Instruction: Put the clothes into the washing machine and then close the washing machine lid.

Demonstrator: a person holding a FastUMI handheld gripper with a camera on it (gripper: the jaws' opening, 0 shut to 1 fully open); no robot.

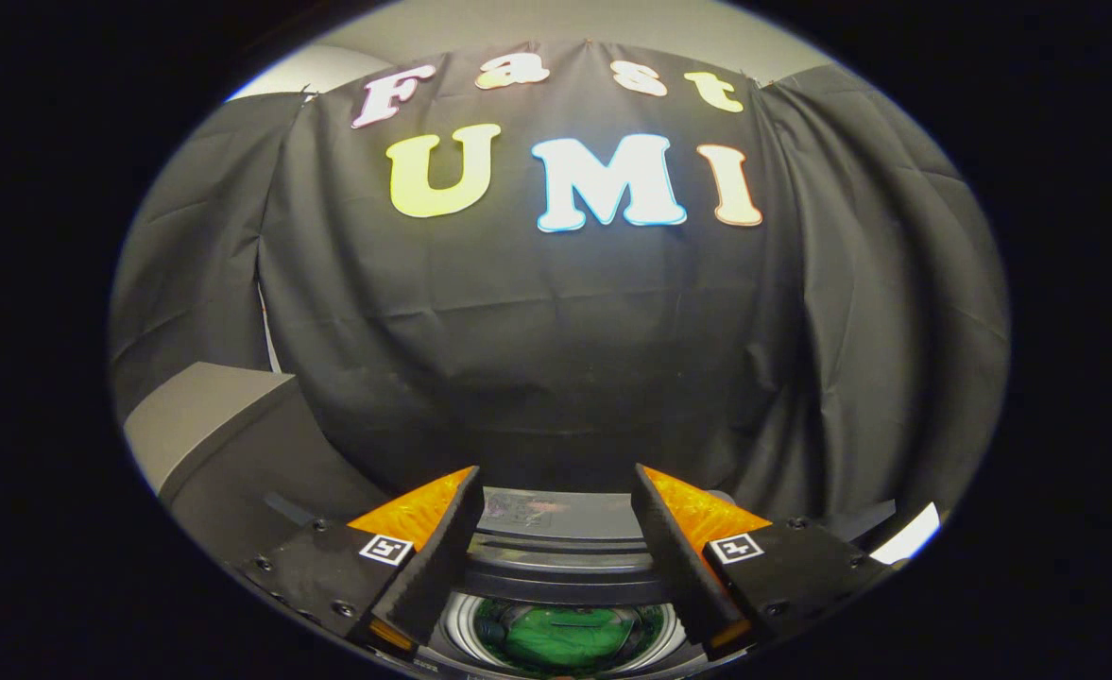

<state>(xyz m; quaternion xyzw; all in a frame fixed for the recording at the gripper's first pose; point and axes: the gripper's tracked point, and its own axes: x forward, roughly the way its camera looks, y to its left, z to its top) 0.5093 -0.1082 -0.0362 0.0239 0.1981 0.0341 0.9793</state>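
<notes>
The gripper [556,482] is level, fingers [442,557] spread wide apart, holding nothing.

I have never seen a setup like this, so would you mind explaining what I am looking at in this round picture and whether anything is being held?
There is no robot arm here: a person carries a handheld two-finger gripper, and a fisheye camera riding on it took this picture, looking forward along the fingers. The two wedge shapes low in the picture are those fingers. They stand apart with nothing between them, so the gripper is open and holds nothing. Below and between them you look down into a top-loading washing machine, whose lid seems to be open. A green garment already lies inside its drum. Beyond the fingers hangs the black cloth wall of the booth, and a grey box-like surface stands off to one side.
</notes>
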